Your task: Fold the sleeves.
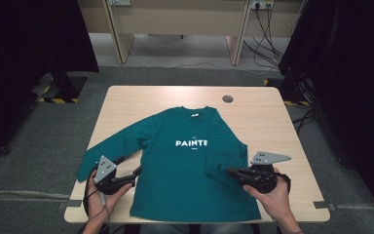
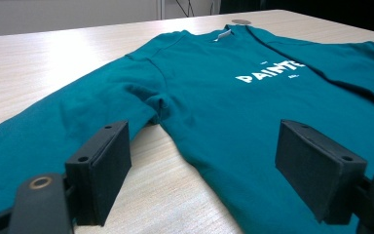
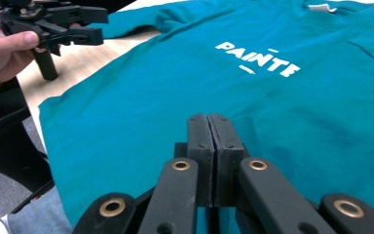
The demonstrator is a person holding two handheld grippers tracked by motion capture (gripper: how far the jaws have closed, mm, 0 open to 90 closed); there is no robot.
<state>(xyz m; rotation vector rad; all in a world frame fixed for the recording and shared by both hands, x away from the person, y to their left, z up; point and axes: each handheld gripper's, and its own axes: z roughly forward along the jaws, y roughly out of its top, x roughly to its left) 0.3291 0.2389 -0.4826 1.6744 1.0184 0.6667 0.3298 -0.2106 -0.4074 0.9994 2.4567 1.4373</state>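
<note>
White "PAINTE" on teal shirt (image 1: 185, 161)

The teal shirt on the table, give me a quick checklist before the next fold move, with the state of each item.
1. Teal shirt lies flat, print up: ok.
2. Right sleeve already folded across the body: ok.
3. Left sleeve still stretched out sideways on the table: not ok, it needs folding next.
4. Left gripper jaws open, standing over the sleeve and underarm area: ok.
5. Right gripper jaws shut, whether any cloth is pinched between them: cannot tell.
6. Shirt hem fully on the table at the near edge: cannot tell.
</note>
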